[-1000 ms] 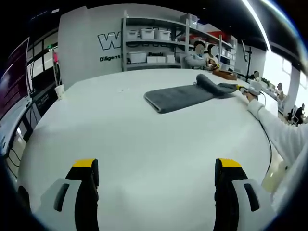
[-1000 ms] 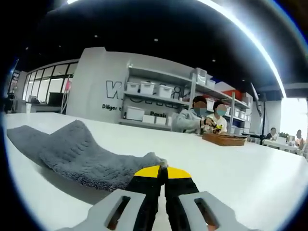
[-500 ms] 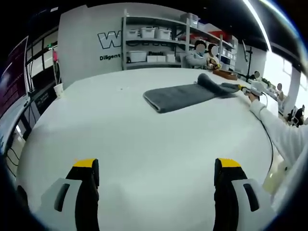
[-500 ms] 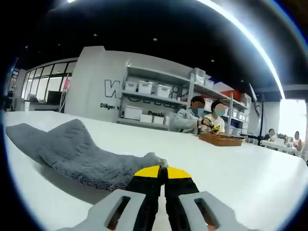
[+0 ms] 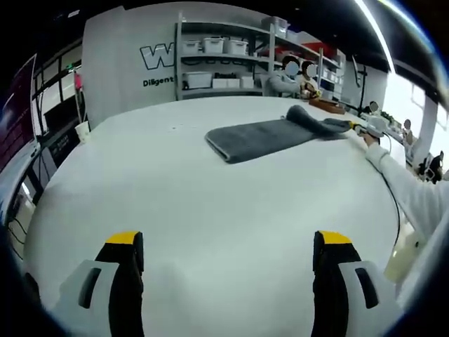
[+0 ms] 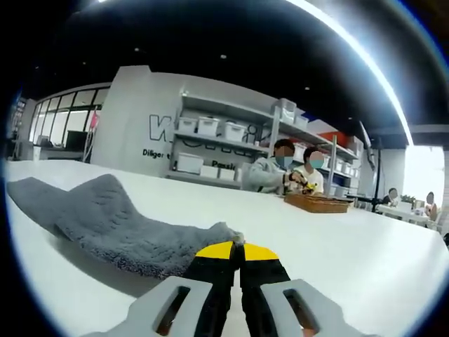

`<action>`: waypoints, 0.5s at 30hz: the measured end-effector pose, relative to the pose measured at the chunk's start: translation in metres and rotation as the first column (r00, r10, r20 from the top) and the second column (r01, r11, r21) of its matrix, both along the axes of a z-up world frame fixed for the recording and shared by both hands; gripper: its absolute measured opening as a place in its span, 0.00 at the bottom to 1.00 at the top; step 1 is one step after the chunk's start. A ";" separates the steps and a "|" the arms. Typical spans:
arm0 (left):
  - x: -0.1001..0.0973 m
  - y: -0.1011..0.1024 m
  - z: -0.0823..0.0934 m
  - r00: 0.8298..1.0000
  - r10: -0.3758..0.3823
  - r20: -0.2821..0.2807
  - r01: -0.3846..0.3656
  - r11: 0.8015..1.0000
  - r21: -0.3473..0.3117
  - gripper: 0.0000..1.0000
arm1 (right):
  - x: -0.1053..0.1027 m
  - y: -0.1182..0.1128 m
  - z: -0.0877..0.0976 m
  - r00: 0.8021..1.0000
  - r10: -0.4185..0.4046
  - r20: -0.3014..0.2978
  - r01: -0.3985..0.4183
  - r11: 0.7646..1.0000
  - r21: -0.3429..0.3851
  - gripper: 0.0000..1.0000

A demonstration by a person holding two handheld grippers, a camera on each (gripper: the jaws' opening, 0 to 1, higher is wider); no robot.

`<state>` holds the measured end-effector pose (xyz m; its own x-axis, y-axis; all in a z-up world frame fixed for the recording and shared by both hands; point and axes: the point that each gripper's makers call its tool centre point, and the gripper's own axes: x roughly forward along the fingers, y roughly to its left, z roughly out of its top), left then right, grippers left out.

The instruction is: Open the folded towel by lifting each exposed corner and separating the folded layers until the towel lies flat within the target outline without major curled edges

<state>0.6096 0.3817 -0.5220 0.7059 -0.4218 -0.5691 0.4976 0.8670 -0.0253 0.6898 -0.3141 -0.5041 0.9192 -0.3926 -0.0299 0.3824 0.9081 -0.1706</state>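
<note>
Towel (image 6: 119,228) corner in right gripper (image 6: 237,247)

A wide white desk (image 5: 210,203) fronts a grey wall (image 5: 126,63) with lettering, metal shelving (image 5: 224,63) stacked with white bins, windows (image 6: 63,130) and a bright ceiling light strip (image 6: 351,56).

The left yellow-tipped grey tool (image 5: 228,246) hovers with its jaws wide apart. The right yellow-tipped tool (image 6: 236,250) has its jaws pressed together. A white-sleeved arm (image 5: 410,196) reaches forward.
</note>
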 end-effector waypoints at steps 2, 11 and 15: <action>0.001 0.002 -0.001 1.000 0.006 -0.001 -0.006 1.000 0.008 0.99 | -0.001 -0.003 0.000 1.000 -0.002 -0.001 0.002 1.000 -0.001 0.00; 0.002 0.002 -0.002 1.000 0.011 -0.003 -0.011 1.000 0.012 0.99 | -0.006 -0.014 0.000 1.000 -0.016 -0.006 0.016 1.000 -0.011 0.00; 0.002 0.000 -0.004 1.000 0.006 -0.011 -0.006 1.000 0.020 0.99 | -0.008 -0.016 0.000 1.000 -0.017 -0.009 0.017 1.000 -0.016 0.00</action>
<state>0.6120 0.3815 -0.5264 0.7018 -0.4063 -0.5851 0.4922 0.8704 -0.0140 0.6822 -0.3303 -0.5036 0.9121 -0.4087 -0.0322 0.3961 0.8987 -0.1883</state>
